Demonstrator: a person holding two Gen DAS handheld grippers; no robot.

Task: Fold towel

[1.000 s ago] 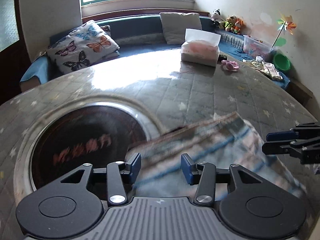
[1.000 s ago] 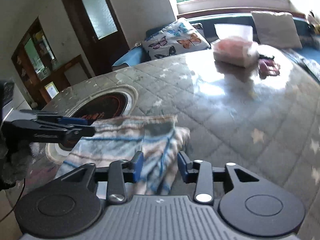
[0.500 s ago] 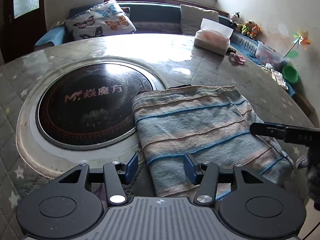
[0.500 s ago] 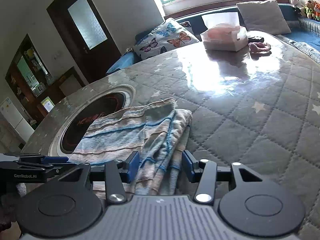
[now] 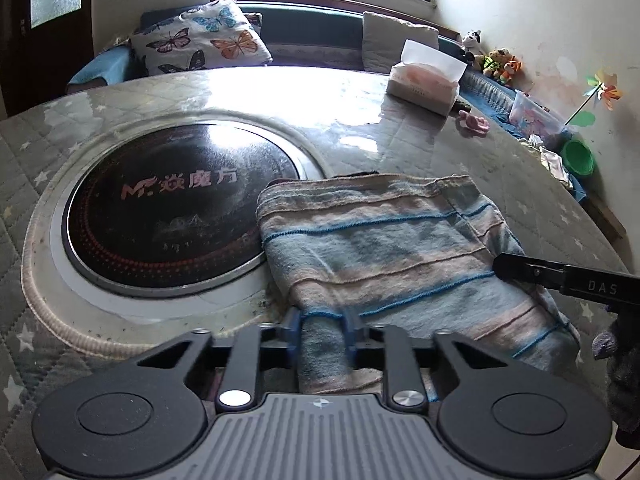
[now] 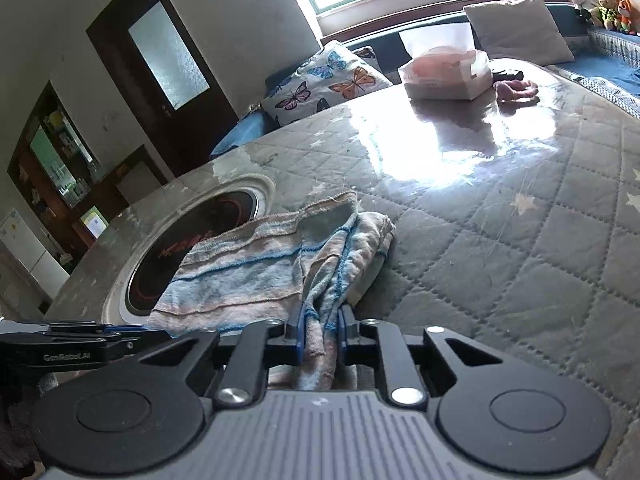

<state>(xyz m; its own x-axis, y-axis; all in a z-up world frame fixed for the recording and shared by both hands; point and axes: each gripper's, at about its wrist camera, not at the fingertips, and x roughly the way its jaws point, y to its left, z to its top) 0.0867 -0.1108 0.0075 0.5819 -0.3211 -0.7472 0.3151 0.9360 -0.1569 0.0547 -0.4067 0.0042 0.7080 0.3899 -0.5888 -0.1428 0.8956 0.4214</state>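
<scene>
A striped blue, pink and beige towel [image 5: 384, 248] lies folded on the quilted table cover, its left edge over the rim of the round cooktop. My left gripper [image 5: 322, 326] is closing its jaws on the towel's near left corner, and the pads press the cloth. My right gripper [image 6: 320, 330] is closing on the bunched near right corner of the towel [image 6: 256, 272], with cloth squeezed between its pads. In the left wrist view the right gripper [image 5: 560, 276] reaches in from the right over the towel. In the right wrist view the left gripper [image 6: 100, 334] shows at the lower left.
A black round cooktop [image 5: 168, 204] is set into the table to the left of the towel. A tissue box [image 5: 426, 86] and a small pink object [image 5: 474, 122] sit at the far side. A butterfly cushion [image 5: 200, 42] and a bench lie behind the table.
Both grippers have closed from open onto the towel's near corners. The left gripper came down to the towel, which had been blurred in motion and now lies still on the table.
</scene>
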